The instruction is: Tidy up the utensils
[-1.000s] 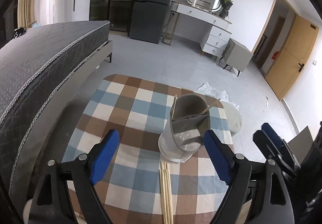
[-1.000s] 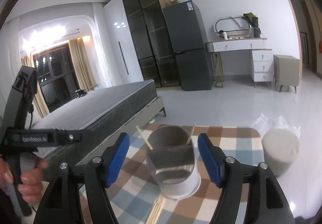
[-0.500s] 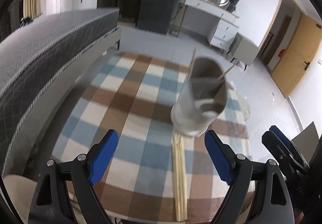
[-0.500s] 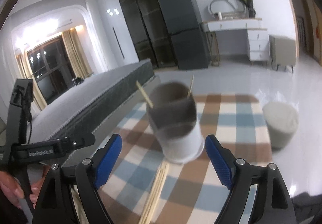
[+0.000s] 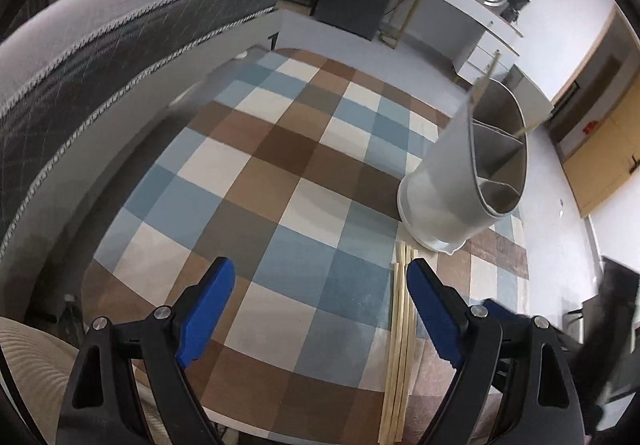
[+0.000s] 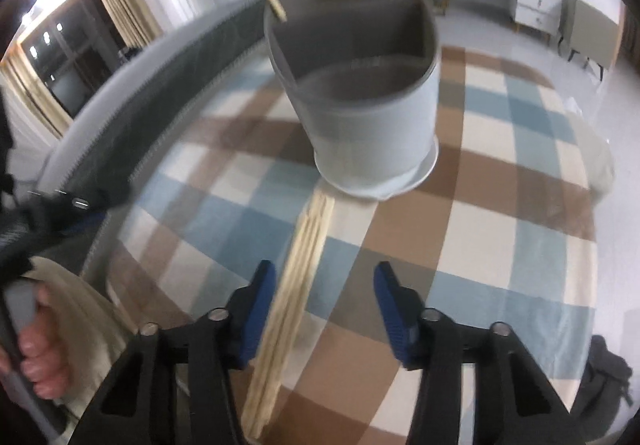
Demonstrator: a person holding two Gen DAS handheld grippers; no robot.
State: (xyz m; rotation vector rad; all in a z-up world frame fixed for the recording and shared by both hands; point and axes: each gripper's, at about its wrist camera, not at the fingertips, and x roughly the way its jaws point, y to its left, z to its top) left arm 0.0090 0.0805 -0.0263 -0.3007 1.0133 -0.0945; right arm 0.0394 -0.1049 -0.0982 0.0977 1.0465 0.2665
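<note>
A grey divided utensil holder (image 5: 452, 185) stands on a checked tablecloth (image 5: 280, 181), with two wooden chopsticks sticking up from its back section. It also shows in the right wrist view (image 6: 368, 93). Several loose wooden chopsticks (image 5: 400, 337) lie side by side in front of the holder, also seen in the right wrist view (image 6: 292, 301). My left gripper (image 5: 320, 309) is open and empty, with the chopsticks by its right finger. My right gripper (image 6: 324, 309) is open and empty, low over the chopsticks, which run beside its left finger.
A dark quilted mattress (image 5: 100, 53) runs along the table's left side. A white dresser (image 5: 460, 13) and a wooden door (image 5: 600, 133) stand at the back right. A beige pouf (image 6: 596, 161) sits past the table's right edge.
Both grippers have dropped and moved in closer to the table. The holder now looms larger and the chopsticks lie between or beside the fingers. Both grippers stay open.
</note>
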